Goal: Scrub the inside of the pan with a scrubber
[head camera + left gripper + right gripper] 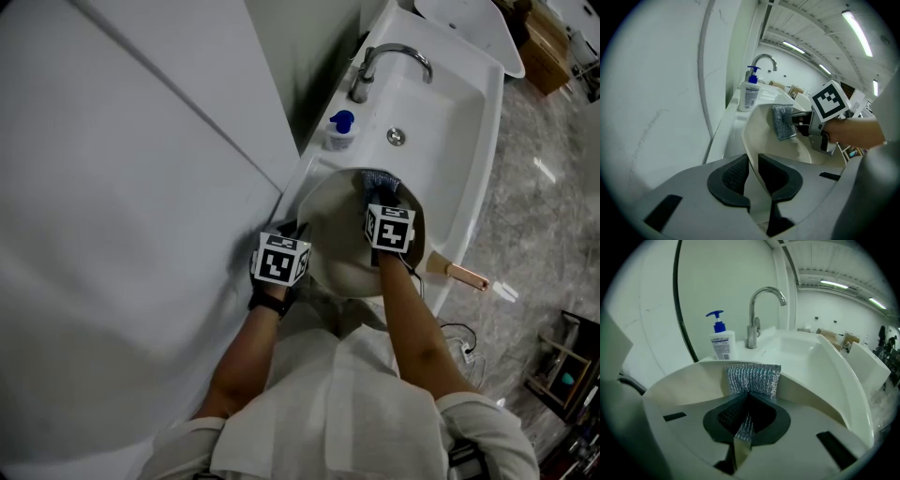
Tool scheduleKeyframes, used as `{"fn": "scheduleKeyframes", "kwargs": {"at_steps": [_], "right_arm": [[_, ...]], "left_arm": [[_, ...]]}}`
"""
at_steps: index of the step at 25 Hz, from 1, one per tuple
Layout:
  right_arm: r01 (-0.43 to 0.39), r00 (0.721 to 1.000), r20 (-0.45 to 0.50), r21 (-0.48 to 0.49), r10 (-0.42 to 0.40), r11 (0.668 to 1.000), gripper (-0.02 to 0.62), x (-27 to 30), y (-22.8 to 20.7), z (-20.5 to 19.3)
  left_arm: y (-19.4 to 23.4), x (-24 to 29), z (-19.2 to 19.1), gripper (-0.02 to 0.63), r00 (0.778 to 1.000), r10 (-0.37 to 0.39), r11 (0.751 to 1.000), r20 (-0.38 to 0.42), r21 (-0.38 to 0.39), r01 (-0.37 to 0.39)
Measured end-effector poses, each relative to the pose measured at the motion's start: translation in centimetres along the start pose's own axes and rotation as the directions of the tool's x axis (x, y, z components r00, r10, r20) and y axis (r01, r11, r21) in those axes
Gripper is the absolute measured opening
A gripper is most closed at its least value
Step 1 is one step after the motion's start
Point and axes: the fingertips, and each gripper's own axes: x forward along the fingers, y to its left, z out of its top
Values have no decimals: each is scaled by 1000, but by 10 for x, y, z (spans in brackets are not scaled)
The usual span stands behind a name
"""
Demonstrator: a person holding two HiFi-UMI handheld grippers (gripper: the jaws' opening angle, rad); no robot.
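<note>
- Left gripper (753, 165) pinches the cream round pan (342, 236) by its rim.
- Right gripper (746, 404) clamps a silvery mesh scrubber (752, 377) inside it.
- The pan's wooden handle (461, 274) points to the person's right.

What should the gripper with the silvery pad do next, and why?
Probably sweep the scrubber across the inside of the pan. The right gripper pinches the scrubber, which seems to lie against the inner wall near the rim. The left gripper clamps the rim and steadies the tilted pan over the sink, so rubbing looks ready to go.
</note>
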Motion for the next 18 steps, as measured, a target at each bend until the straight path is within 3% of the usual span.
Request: {"fn": "scheduleKeyframes", "kwargs": {"at_steps": [4, 6, 9, 12, 15, 18], "right_arm": [[113, 994, 7, 45, -113, 993, 15, -14, -21, -13], [97, 995, 24, 56, -99, 994, 15, -11, -17, -14], [-46, 999, 13, 38, 45, 998, 15, 7, 11, -9], [-168, 986, -24, -34, 167, 985, 15, 17, 46, -4], [-269, 963, -50, -117, 265, 956, 15, 17, 79, -3], [-367, 930, -96, -211, 355, 906, 15, 12, 107, -8]], "left_arm": [[0, -1, 1, 71, 1000, -2, 1000, -2, -11, 2], [-1, -1, 1, 71, 1000, -6, 1000, -6, -11, 6], [-1, -1, 1, 71, 1000, -7, 1000, -12, -12, 7], [0, -1, 2, 71, 1000, -5, 1000, -16, -12, 5], [0, -1, 4, 69, 1000, -6, 1000, -19, -13, 5], [0, -1, 5, 69, 1000, -7, 1000, -15, -25, 7]]}}
